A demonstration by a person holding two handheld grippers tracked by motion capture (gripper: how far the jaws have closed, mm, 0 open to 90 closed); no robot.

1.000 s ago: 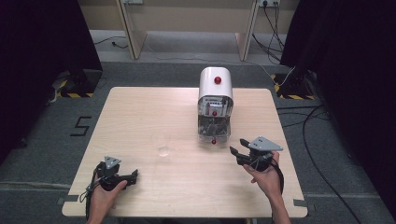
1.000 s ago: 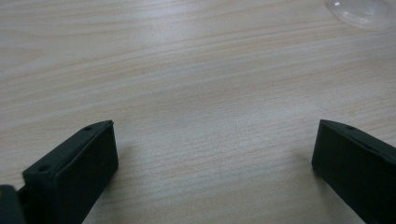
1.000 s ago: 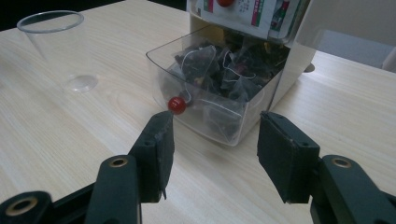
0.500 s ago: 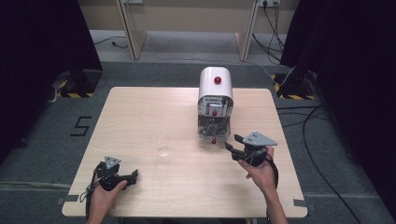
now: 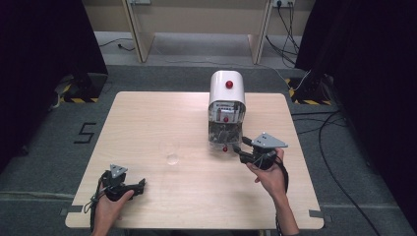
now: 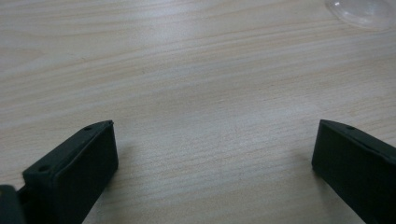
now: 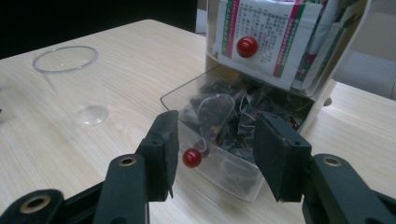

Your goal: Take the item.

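Right gripper view — dispenser (image 7: pixel 280 37) label (print unreadably small), jaws closing.

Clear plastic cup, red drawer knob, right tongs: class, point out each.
clear plastic cup (image 7: pixel 70 84), right gripper view, side wall.
red drawer knob (image 7: pixel 192 157), right gripper view, its front.
right tongs (image 7: pixel 215 154), right gripper view, midway between tips.

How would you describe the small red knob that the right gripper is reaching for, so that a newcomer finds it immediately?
Start at the white dispenser standing at the far middle of the wooden table. At its base a clear drawer full of tea bags sticks out toward the right gripper. The knob sits on that drawer's front wall, lowest of the red knobs, between the open jaws.
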